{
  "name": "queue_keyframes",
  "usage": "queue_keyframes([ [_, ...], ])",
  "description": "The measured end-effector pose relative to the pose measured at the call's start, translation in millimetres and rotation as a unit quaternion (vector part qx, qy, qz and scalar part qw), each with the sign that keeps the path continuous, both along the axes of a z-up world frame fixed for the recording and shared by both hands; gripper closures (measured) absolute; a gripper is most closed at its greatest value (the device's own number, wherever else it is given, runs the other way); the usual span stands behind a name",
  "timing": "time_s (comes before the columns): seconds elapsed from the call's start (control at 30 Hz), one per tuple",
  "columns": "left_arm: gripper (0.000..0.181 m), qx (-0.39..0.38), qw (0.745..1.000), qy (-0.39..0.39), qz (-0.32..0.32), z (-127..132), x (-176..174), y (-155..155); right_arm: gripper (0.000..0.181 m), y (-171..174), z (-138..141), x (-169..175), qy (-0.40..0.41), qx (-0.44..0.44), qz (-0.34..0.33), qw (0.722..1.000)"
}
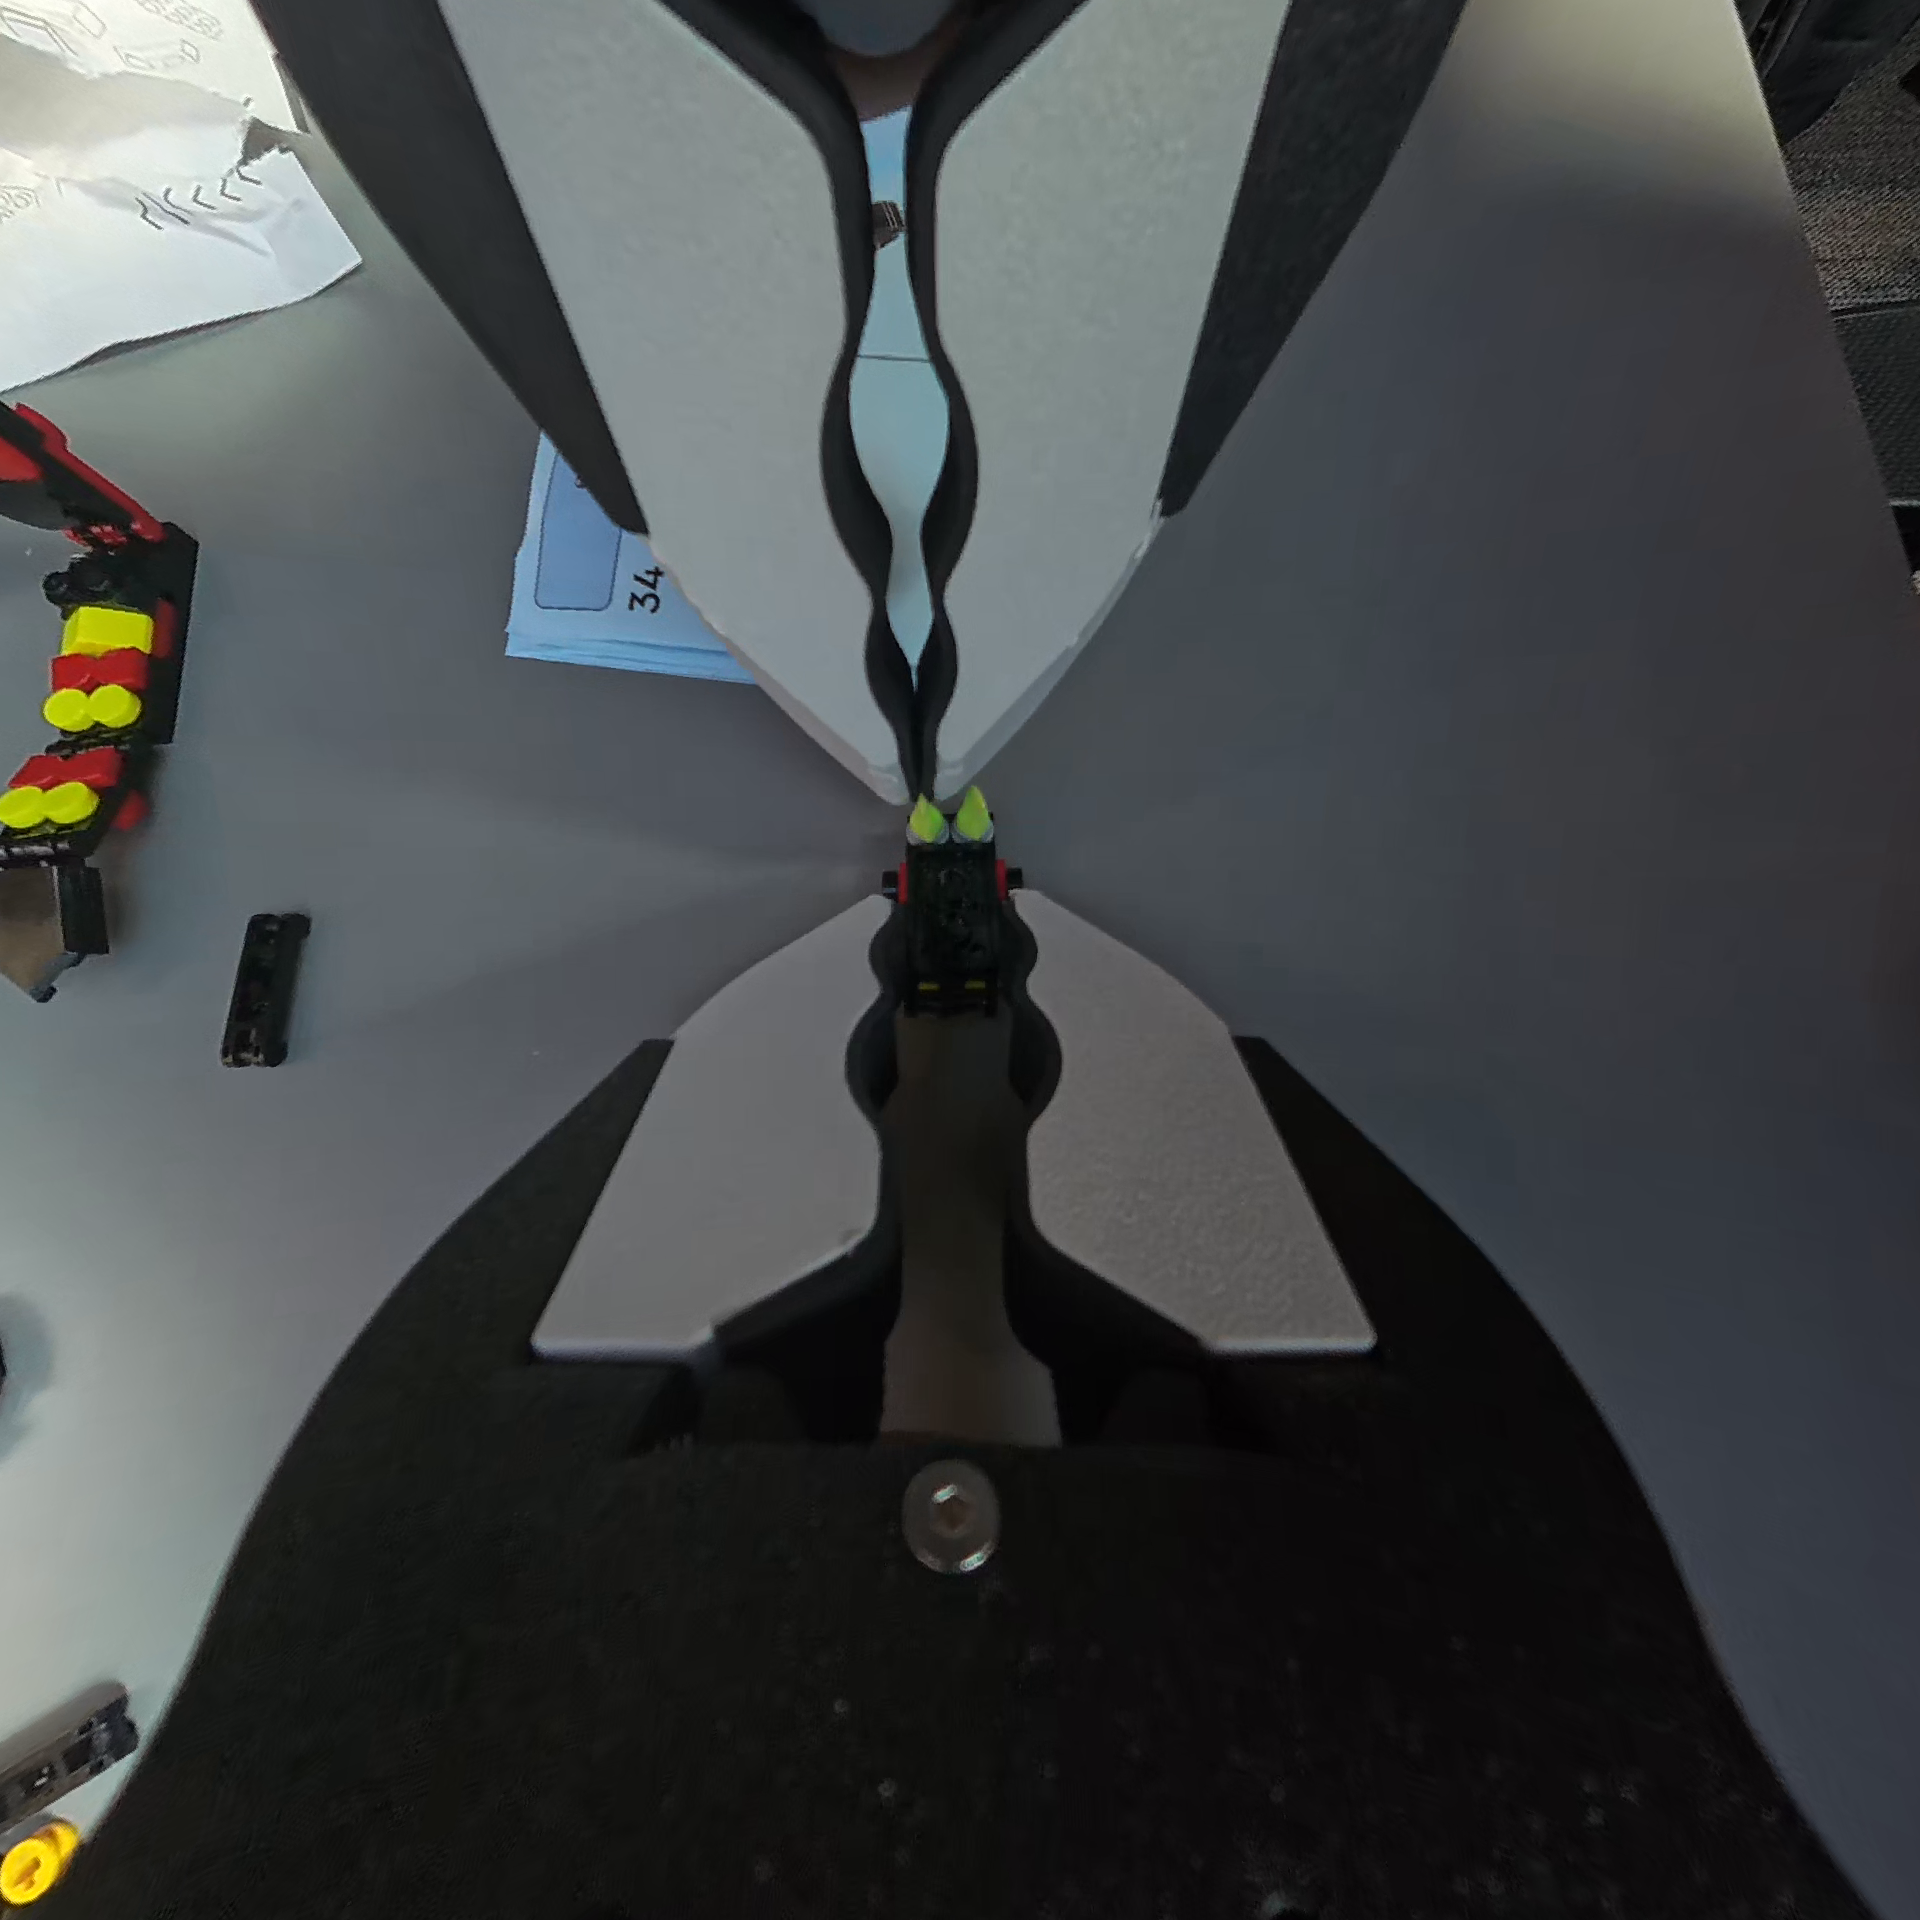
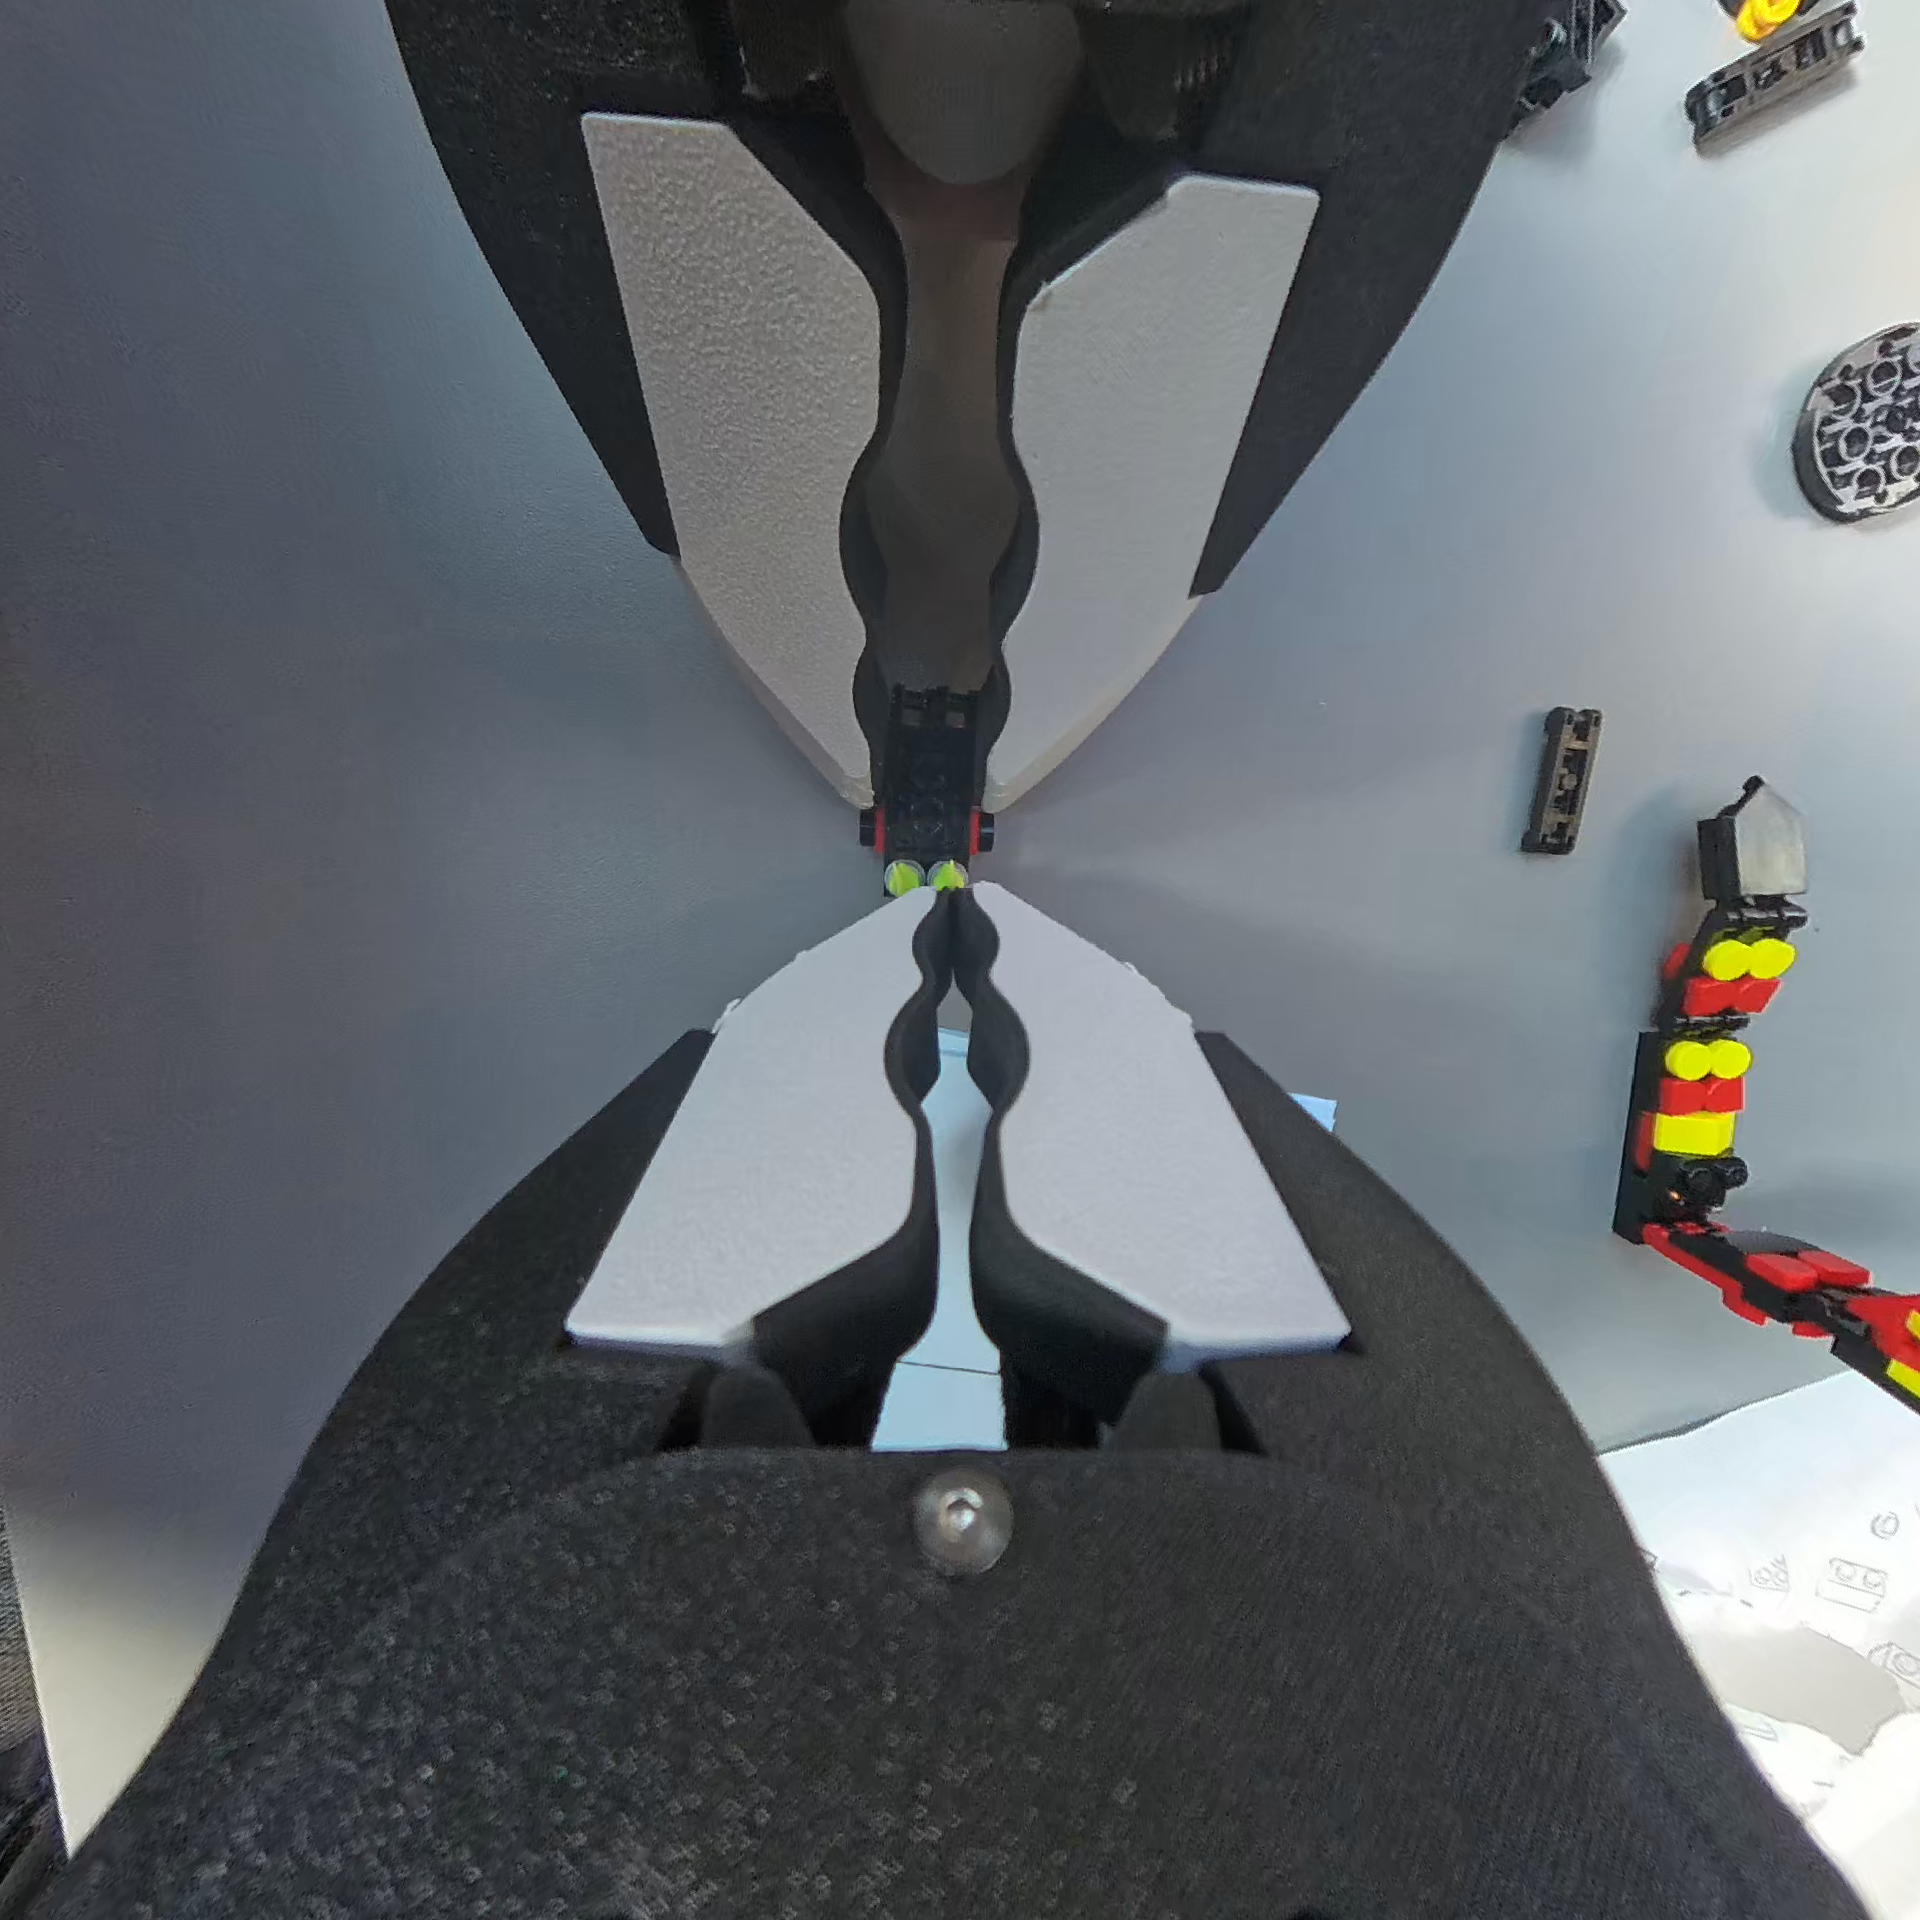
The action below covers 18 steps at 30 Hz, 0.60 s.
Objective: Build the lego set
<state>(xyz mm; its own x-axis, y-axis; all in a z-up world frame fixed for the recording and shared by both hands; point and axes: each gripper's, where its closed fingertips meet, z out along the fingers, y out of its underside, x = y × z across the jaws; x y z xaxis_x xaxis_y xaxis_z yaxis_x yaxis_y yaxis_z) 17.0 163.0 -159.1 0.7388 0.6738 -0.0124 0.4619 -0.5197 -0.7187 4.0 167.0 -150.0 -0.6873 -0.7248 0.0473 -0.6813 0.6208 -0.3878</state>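
My left gripper (image 1: pixel 948 906) is shut on a small black lego assembly (image 1: pixel 951 935) with red side pieces and two lime-green cones (image 1: pixel 925 823) at its front. It holds the assembly above the grey table. My right gripper (image 2: pixel 941 906) faces it head-on with its fingers pressed together. Its tips touch the lime cones (image 2: pixel 902 880). I cannot tell whether it pinches one. The right gripper also shows in the left wrist view (image 1: pixel 925 784). The left gripper (image 2: pixel 927 805) and the assembly (image 2: pixel 925 769) show in the right wrist view.
A larger black, red and yellow build (image 1: pixel 94 675) (image 2: pixel 1704 1049) lies to the side. A small black plate (image 1: pixel 265 987) (image 2: pixel 1562 779) lies next to it. A round black dish (image 2: pixel 1865 436), black beams (image 2: pixel 1777 73), a blue instruction booklet (image 1: pixel 592 582) and a white torn bag (image 1: pixel 156 177) lie around. The grippers are tip to tip, or close to it.
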Motion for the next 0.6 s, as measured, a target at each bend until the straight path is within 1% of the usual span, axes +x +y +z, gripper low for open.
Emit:
queue_keyframes([
  [0.2,0.164,0.0,1.0,0.0,0.0,0,0,0,0.181,0,-1,0,-0.004,-0.001,-0.004,1.0],
  [0.3,0.164,-0.004,1.0,0.001,0.001,0,0,-1,0.181,-1,0,0,0.002,-0.021,-0.006,1.0],
  [0.33,0.164,-0.006,1.0,0.001,0.001,-1,0,-1,0.18,-2,1,-1,0.006,-0.026,-0.01,1.0],
  [0.37,0.164,-0.007,1.0,0.001,0.001,-1,0,-2,0.172,-2,3,-4,0.009,-0.03,-0.018,0.999],
  [0.4,0.164,-0.007,1.0,0.0,0.0,-1,0,-2,0.171,-1,9,-7,0.006,-0.037,-0.027,0.999],
  [0.47,0.164,-0.005,1.0,-0.002,-0.001,-1,0,-2,0.17,1,32,-17,-0.012,-0.066,-0.057,0.996],
  [0.5,0.164,-0.006,1.0,-0.001,-0.001,-1,0,-2,0.17,2,50,-30,-0.01,-0.096,-0.088,0.991],
  [0.53,0.164,-0.008,1.0,-0.001,-0.001,-1,0,-2,0.169,7,71,-47,-0.009,-0.132,-0.124,0.983],
  [0.6,0.164,-0.011,1.0,-0.001,-0.003,-1,0,-2,0.168,31,113,-82,-0.002,-0.207,-0.196,0.958],
])
